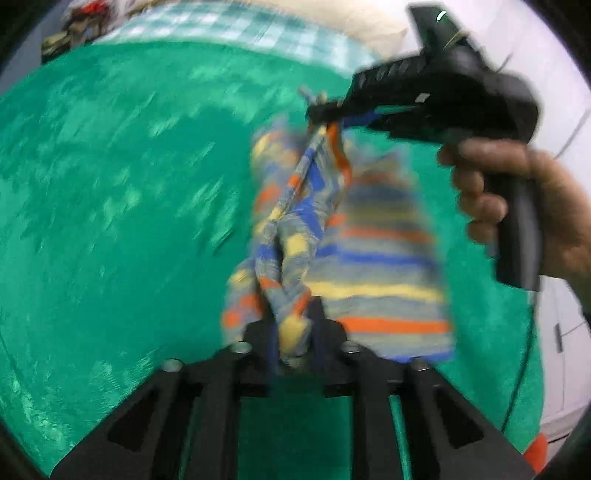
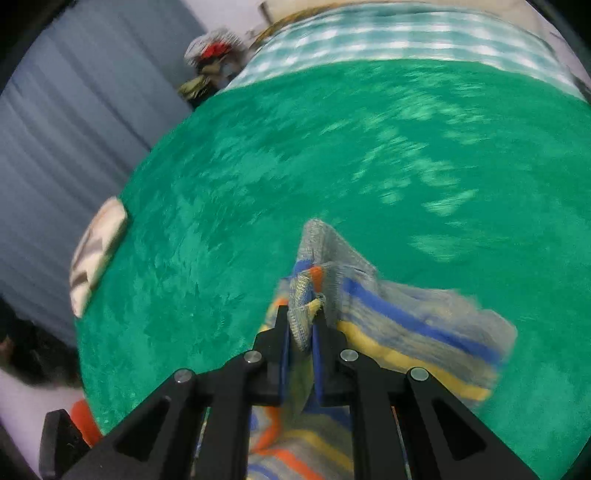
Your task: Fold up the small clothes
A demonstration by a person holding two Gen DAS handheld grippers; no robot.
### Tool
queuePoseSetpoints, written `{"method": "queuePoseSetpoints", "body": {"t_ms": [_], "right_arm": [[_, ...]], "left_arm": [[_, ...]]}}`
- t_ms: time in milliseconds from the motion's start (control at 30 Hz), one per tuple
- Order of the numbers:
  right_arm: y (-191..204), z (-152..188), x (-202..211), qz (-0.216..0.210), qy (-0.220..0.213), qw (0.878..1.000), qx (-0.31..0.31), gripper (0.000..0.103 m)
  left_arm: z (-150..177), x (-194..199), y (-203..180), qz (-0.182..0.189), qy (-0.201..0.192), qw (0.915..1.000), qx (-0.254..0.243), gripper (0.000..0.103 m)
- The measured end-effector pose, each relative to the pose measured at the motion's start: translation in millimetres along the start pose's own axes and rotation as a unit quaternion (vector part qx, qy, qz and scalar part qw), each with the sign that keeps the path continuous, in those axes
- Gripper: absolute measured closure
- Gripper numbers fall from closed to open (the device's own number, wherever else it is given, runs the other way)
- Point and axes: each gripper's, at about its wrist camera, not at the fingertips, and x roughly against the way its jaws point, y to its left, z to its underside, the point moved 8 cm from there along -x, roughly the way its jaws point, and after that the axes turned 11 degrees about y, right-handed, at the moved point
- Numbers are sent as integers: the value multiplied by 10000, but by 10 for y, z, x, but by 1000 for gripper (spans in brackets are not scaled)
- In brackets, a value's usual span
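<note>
A small striped knit garment [image 1: 373, 254], grey with blue, orange and yellow bands, hangs stretched between both grippers above the green blanket [image 1: 110, 206]. My left gripper [image 1: 293, 332] is shut on one bunched end of it. My right gripper [image 1: 325, 110], held by a hand at the upper right of the left wrist view, is shut on the other end. In the right wrist view my right gripper [image 2: 302, 325] pinches a grey edge of the garment [image 2: 399, 325], which droops to the right and below the jaws. Both views are motion-blurred.
The green blanket [image 2: 332, 166] covers a bed. A teal checked sheet [image 2: 388, 33] and a cream pillow [image 1: 369, 26] lie at the far end. A clothes heap [image 2: 210, 59] sits at the far corner, a patterned item [image 2: 96, 254] at the left edge, a grey curtain [image 2: 55, 147] beyond.
</note>
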Motion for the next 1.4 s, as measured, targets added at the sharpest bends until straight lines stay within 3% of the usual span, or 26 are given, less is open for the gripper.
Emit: {"method": "queuePoseSetpoints", "body": {"t_ms": [33, 67, 167, 200, 267, 367, 400, 433, 467, 533, 567, 633, 733, 800, 867, 967, 1033, 1100, 1167, 1267, 1333, 1367, 1400], "right_arm": [[-5, 32, -100, -83, 33, 9999, -141, 78], [-41, 45, -101, -145, 9, 9996, -243, 65], [-90, 180, 254, -307, -670, 9966, -379, 62], [-161, 326, 491, -160, -952, 9947, -352, 62], [-204, 554, 733, 155, -1079, 9939, -182, 62], [-113, 1059, 841, 501, -880, 9939, 443, 65], [-67, 1231, 781, 435, -719, 9948, 576, 66], [-37, 1424, 661, 343, -505, 9960, 651, 67], [-24, 1618, 485, 331, -269, 9967, 688, 67], [-187, 2087, 33, 773, 416, 9938, 686, 70], [-200, 2175, 34, 826, 288, 9935, 731, 70], [-163, 2189, 208, 819, 22, 9943, 686, 71], [-168, 1933, 541, 915, -397, 9929, 652, 71], [-191, 1677, 649, 997, -530, 9911, 706, 70], [-214, 1392, 641, 1060, -576, 9898, 753, 71], [-483, 970, 415, 1253, -530, 9894, 500, 70], [-800, 881, 117, 1254, -279, 9917, -23, 69], [-902, 850, 13, 1168, -206, 9928, -164, 69], [-800, 843, 162, 1285, -326, 9912, -48, 69], [-543, 1021, 542, 1241, -731, 9896, 3, 68], [-318, 1297, 669, 1185, -789, 9898, 84, 67], [-205, 1468, 655, 1087, -771, 9910, 129, 67], [-127, 1655, 568, 981, -664, 9929, 118, 67]], "left_arm": [[70, 21, 108, -69, 93, 9998, 147, 54], [61, 76, 146, 6, 42, 9996, 262, 49], [-3, 367, 240, 144, -373, 9986, 359, 45], [-26, 444, 246, 164, -468, 9983, 315, 45], [-128, 495, 154, 289, -578, 9978, 122, 45], [-329, 224, 1, 122, -439, 9986, -253, 44], [-352, 82, 8, -8, -291, 9992, -287, 52], [-325, -105, 66, -255, -34, 9994, -231, 74], [-266, -191, 134, -413, 196, 9988, -162, 79], [-202, -310, 253, -231, 398, 9989, -29, 75], [-193, -217, 271, -261, 400, 9989, -23, 71], [-251, 55, 245, -268, 141, 9995, -131, 56], [-496, 285, 84, 169, -231, 9991, -303, 53], [-746, 252, -67, 265, -299, 9978, -521, 53], [-1036, 2, -89, 11, -207, 9980, -604, 53], [-1291, -534, 248, -552, 245, 9981, -126, 59], [-1303, -712, 393, -323, 429, 9984, 169, 55], [-1286, -603, 377, -278, 394, 9988, 43, 54], [-1192, -387, 339, -242, 248, 9993, -164, 53], [-839, -76, 258, 2, 104, 9991, -415, 38], [-619, -84, 223, -84, 116, 9983, -558, 35], [-444, -180, 247, -314, 281, 9971, -640, 37], [-347, -277, 277, -526, 446, 9954, -663, 47]]}}
